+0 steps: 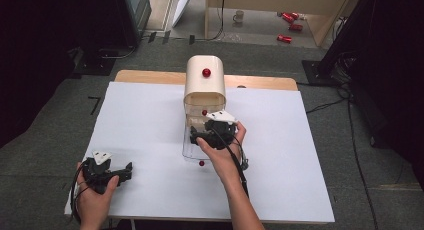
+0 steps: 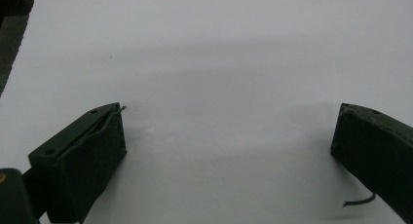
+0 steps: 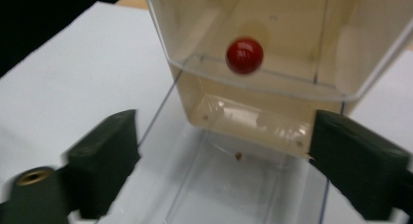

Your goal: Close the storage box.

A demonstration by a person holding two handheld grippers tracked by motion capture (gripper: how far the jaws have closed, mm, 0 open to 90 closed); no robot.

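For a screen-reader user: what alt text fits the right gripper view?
The right gripper, jaws open, faces a clear plastic box with a red knob on its front; a clear tray lies below, on the white table.

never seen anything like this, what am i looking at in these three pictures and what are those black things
A person sits at a white table, holding a hand-operated two-jaw gripper in each hand. The high view looks down from above. The other two come from cameras riding on the grippers; the black blocks are their jaws. The left gripper rests open over bare table, holding nothing. The right gripper is open at a clear plastic box with a cream lid and red knob, gripping nothing.
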